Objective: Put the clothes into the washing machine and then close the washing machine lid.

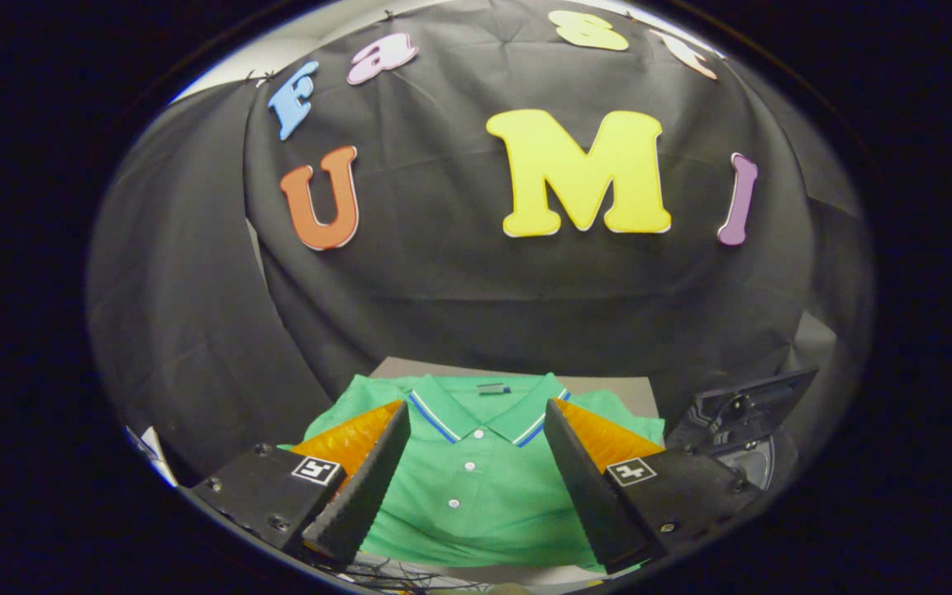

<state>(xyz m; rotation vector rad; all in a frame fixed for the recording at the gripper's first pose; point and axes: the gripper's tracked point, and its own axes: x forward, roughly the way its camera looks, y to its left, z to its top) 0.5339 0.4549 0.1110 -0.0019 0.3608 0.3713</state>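
A green polo shirt [476, 487] with a blue-and-white striped collar and white buttons lies flat on a grey surface [625, 384], collar pointing away from me. My gripper [476, 417] hovers over it with the fingers spread wide, one on each side of the collar and button placket. Nothing is held between the fingers. To the right of the shirt, beyond the right finger, stands a dark raised lid [744, 405] with a round dark opening [753, 463] below it, which looks like the washing machine; most of it is hidden by the finger.
Black cloth [443, 289] closes off the booth behind and to both sides of the shirt. A few thin cables [410, 574] lie near the shirt's front hem.
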